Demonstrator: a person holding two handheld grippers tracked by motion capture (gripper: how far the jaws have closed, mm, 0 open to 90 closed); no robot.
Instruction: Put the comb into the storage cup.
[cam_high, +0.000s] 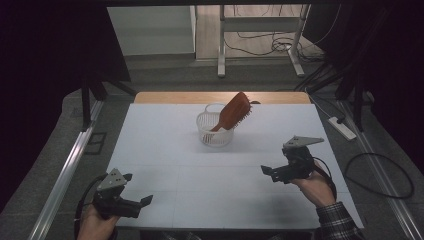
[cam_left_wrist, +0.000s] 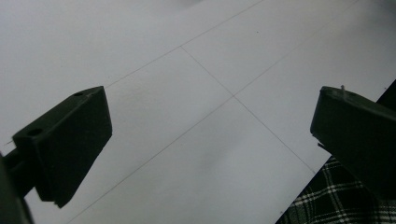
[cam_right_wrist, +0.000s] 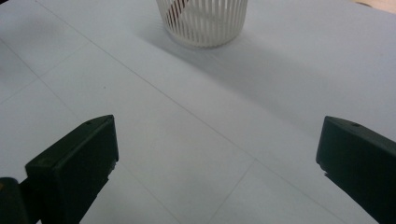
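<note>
The white worktop (cam_high: 165, 150) is the largest thing here, a broad board ruled with thin pencil-like lines, with a strip of bare wood (cam_high: 170, 97) showing along its far edge. Most of its surface lies open: the whole left half, the middle and the near edge carry nothing, so there is free room on every side of the one thing standing on it.

That thing is a white slatted basket (cam_high: 214, 134), set toward the far edge and a little right of the centre line, well apart from all four edges. A brown wooden hairbrush (cam_high: 234, 111) stands in it, handle end down inside the basket, head leaning up and out over the rim toward the far right corner, bristles facing right. In the right gripper view the basket's lower wall (cam_right_wrist: 205, 21) shows at the top, with a long stretch of bare board between it and the jaws.

The right gripper (cam_high: 270, 172) hovers near the right edge, about midway along it, pointing left; its jaws stand wide apart with nothing between them. The left gripper (cam_high: 142, 201) sits at the near left corner, close to the near edge, pointing right; its jaws are likewise spread wide and empty, over bare board. In the left gripper view a checked sleeve (cam_left_wrist: 336, 205) shows past the board's edge.
</note>
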